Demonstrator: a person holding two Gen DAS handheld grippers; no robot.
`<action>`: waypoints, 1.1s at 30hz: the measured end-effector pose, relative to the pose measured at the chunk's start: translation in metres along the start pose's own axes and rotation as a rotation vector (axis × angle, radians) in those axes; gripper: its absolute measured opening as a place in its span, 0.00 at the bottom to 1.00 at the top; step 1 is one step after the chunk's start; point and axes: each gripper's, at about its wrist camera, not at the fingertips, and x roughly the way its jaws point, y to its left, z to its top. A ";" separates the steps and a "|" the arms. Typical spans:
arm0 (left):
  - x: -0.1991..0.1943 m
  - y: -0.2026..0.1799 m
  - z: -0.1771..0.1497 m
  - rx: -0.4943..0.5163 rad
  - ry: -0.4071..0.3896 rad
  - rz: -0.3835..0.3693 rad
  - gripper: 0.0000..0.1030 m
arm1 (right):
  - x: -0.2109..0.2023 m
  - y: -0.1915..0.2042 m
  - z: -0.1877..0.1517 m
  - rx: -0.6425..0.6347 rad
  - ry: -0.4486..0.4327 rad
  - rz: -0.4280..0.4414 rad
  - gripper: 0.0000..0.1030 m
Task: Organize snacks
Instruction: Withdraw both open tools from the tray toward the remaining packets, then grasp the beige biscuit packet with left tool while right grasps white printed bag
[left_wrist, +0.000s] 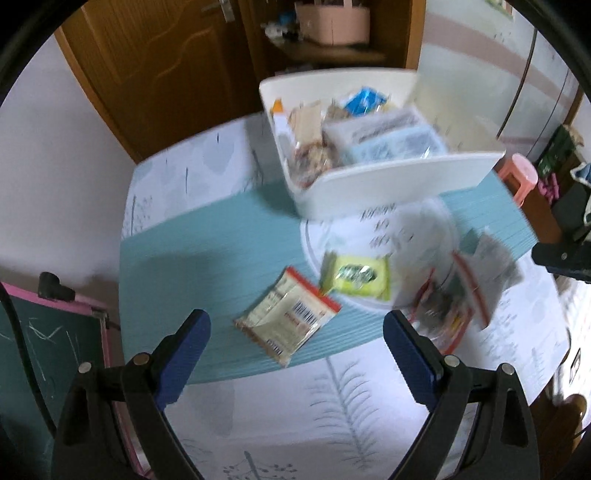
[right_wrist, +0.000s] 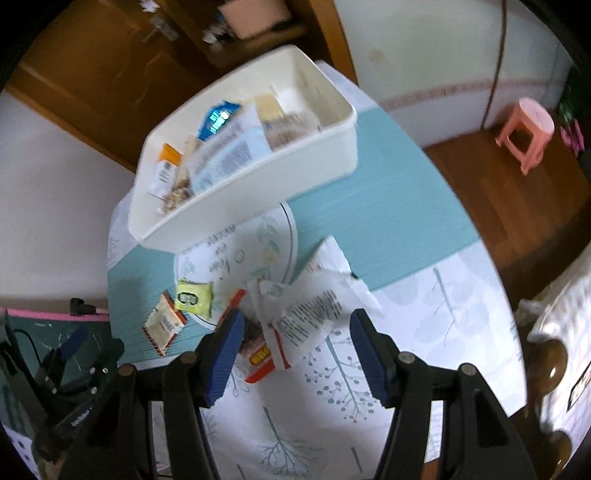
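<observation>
A white bin (left_wrist: 399, 181) (right_wrist: 258, 184) holding several snack packets stands at the far side of the table. On the table lie a beige packet with red edges (left_wrist: 288, 317) (right_wrist: 162, 325), a yellow-green packet (left_wrist: 354, 275) (right_wrist: 194, 297) and a large white bag with red trim (right_wrist: 310, 314) (left_wrist: 465, 288). My left gripper (left_wrist: 295, 354) is open and empty, just short of the beige packet. My right gripper (right_wrist: 295, 350) is open, with the near end of the white bag between its fingers.
A round white printed mat (right_wrist: 255, 251) lies on a teal runner (left_wrist: 207, 251) across the patterned tablecloth. A pink-framed chalkboard (left_wrist: 48, 347) stands at the left. A pink stool (right_wrist: 524, 129) and wooden floor lie to the right. A wooden door (left_wrist: 155, 66) is behind.
</observation>
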 end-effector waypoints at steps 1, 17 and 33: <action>0.005 0.003 -0.002 -0.001 0.009 0.000 0.91 | 0.006 -0.002 -0.001 0.018 0.016 0.003 0.58; 0.100 0.012 -0.011 0.175 0.201 -0.039 0.91 | 0.080 -0.008 0.002 0.194 0.142 0.018 0.60; 0.117 0.020 -0.001 0.094 0.228 -0.141 0.65 | 0.093 0.008 0.001 0.045 0.132 -0.088 0.58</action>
